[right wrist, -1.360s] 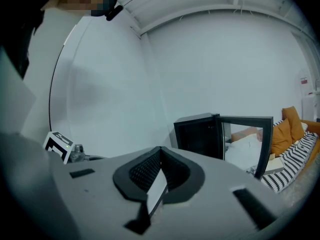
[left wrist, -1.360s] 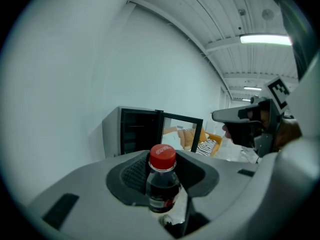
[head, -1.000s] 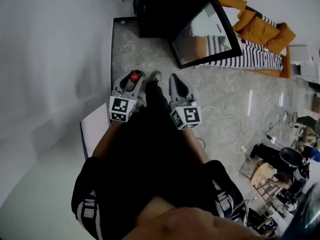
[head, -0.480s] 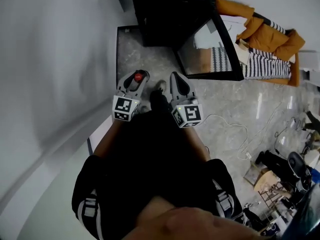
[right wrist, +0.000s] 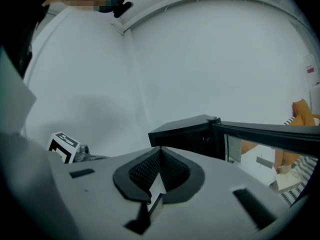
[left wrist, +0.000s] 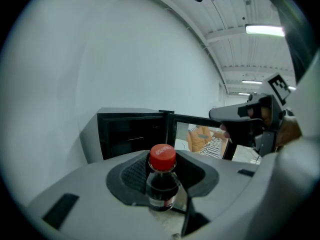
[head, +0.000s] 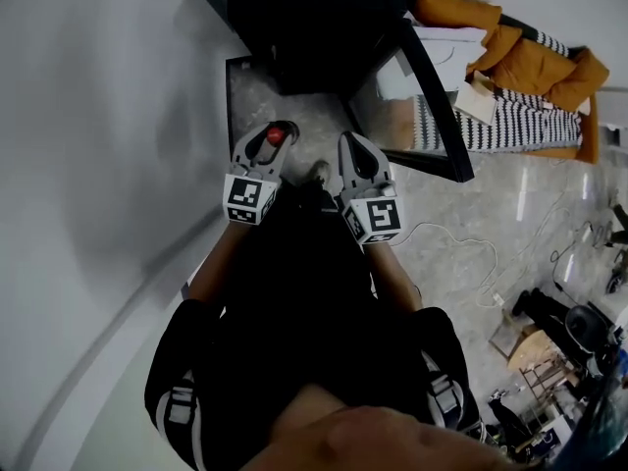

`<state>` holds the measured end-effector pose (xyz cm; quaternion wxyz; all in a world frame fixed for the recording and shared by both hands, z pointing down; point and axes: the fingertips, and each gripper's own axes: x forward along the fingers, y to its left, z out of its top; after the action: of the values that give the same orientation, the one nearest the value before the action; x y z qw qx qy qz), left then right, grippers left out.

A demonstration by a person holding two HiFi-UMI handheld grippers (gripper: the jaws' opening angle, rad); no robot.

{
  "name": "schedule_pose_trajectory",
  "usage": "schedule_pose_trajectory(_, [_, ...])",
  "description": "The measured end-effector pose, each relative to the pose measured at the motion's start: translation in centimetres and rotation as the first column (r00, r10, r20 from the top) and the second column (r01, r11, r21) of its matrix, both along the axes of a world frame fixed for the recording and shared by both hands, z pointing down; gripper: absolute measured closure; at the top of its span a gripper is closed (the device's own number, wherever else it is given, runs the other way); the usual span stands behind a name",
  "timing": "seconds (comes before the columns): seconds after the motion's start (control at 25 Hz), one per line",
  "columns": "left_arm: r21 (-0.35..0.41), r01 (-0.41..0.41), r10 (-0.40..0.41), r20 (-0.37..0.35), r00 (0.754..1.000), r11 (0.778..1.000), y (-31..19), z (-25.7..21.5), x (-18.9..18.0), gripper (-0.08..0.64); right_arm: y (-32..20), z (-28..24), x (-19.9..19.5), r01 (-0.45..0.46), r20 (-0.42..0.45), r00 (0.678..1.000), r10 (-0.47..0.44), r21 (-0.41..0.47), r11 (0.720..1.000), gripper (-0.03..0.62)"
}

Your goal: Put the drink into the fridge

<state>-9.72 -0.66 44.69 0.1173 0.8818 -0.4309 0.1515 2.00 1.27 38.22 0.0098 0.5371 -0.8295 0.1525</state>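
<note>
My left gripper (head: 269, 141) is shut on a small dark drink bottle (left wrist: 161, 188) with a red cap (head: 277, 135), holding it upright by the neck. The black fridge (head: 304, 23) stands just ahead on the floor, its glass door (head: 417, 96) swung open to the right. In the left gripper view the dark fridge interior (left wrist: 131, 134) lies straight behind the cap (left wrist: 162, 156). My right gripper (head: 354, 149) hangs beside the left one, shut with nothing between its pads (right wrist: 150, 170). It points at the fridge (right wrist: 192, 134) and the door's edge (right wrist: 270, 131).
A white wall (head: 98, 116) runs close along the left. An orange jacket (head: 535, 62) and a striped cloth (head: 500, 126) lie on the floor behind the door. A white cable (head: 461, 248) and assorted clutter (head: 549, 332) lie on the floor at the right.
Both grippers have moved forward together and now sit closer to the open fridge. The bottle stays in the left gripper; the right gripper stays shut.
</note>
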Motion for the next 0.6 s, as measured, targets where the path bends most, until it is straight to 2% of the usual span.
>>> schedule_pose_trajectory(0.28, [-0.008, -0.052, 0.052, -0.004, 0.999, 0.999, -4.9, 1.5, 1.4, 0.416, -3.2, 1.4, 0.5, -0.049, -0.029, 0.998, 0.048, -0.024, 0.999, 0.594])
schedule_pose_trajectory(0.6, [-0.021, -0.161, 0.161, 0.009, 0.987, 0.987, -9.9, 4.7, 2.8, 0.416, -6.4, 3.1, 0.9, -0.138, -0.057, 0.989, 0.135, -0.040, 0.990, 0.594])
